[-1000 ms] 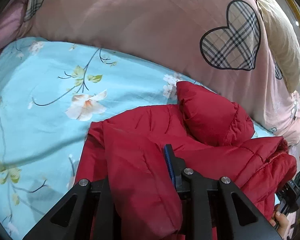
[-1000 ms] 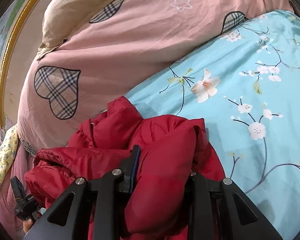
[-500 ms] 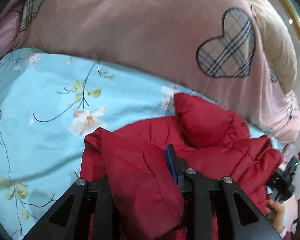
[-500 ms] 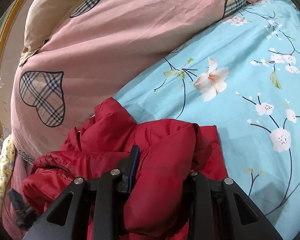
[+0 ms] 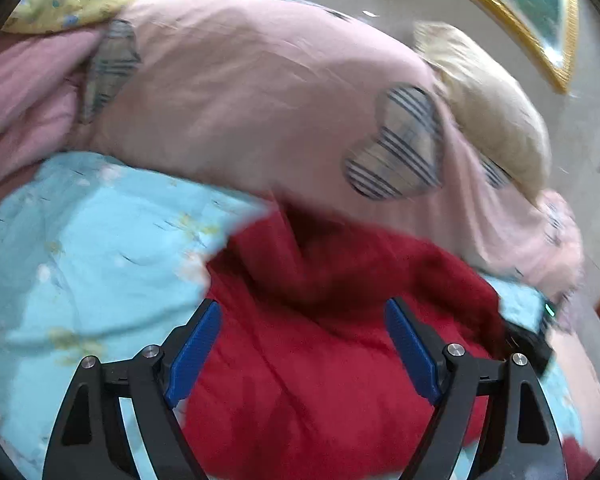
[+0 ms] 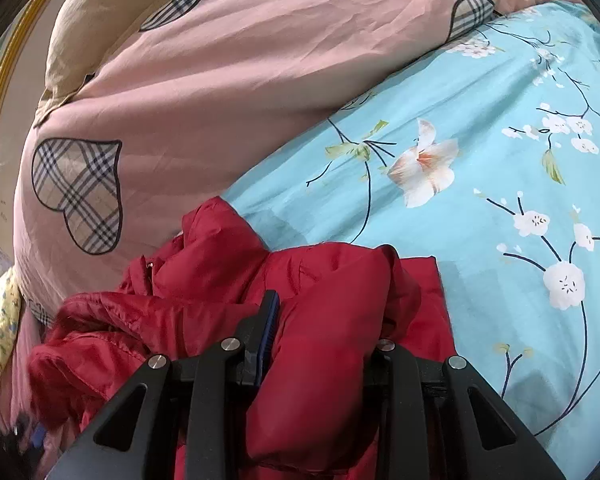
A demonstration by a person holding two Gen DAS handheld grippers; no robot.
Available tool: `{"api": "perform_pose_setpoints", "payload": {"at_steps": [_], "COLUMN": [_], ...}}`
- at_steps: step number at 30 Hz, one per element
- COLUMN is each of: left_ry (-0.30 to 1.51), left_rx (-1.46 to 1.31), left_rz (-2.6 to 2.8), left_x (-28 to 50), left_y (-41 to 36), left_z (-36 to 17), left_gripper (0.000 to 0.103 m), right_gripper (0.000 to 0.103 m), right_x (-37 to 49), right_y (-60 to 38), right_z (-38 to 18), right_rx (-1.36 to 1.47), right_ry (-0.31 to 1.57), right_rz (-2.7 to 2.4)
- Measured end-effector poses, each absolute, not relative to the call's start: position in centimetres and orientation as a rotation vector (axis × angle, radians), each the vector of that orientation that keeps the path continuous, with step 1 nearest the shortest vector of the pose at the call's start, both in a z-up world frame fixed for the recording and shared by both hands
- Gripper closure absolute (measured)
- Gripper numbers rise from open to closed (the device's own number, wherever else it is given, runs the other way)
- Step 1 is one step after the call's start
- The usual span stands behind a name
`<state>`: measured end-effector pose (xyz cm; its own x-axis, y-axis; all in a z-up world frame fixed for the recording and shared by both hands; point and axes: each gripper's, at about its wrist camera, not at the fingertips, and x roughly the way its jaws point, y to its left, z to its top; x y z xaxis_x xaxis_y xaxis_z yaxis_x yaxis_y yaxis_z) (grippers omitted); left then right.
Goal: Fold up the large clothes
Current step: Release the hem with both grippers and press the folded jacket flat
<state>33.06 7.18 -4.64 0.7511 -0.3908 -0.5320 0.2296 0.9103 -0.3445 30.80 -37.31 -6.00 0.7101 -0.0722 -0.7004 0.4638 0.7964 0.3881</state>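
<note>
One gripper clamping jacket edge.

One red jacket, one blue flowered sheet, one pink quilt, one beige pillow, two grippers.

Red jacket: smooth, slightly glossy quilted cloth, probably nylon. Bedsheet: matt printed cloth. Right gripper: matt black plastic, 4 metal screws.

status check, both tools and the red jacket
Left tool open, over red jacket, view blurred. Right tool shut on jacket fold. Jacket bunched on blue floral sheet, against pink duvet.
</note>
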Motion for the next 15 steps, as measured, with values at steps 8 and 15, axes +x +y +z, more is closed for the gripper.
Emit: {"api": "perform_pose_setpoints", "payload": {"at_steps": [8,15], "left_ry": [0.801,0.797], "left_rx": [0.031,0.037], "left_rz": [-0.314,-0.247], "left_x": [33.7,35.5], "left_y": [-0.5,-1.0], "left_z": [-11.3,-12.3], "left_gripper": [0.017,0.013], "right_gripper": [0.07,0.023], "right_x": [30.6,27.5], "right_y": [-36.5,-34.9], "right_z": [-4.9,-0.2], "right_rx": [0.537,0.504], "right_ry": [0.731,0.652], "right_rz": [-0.336,-0.289]}}
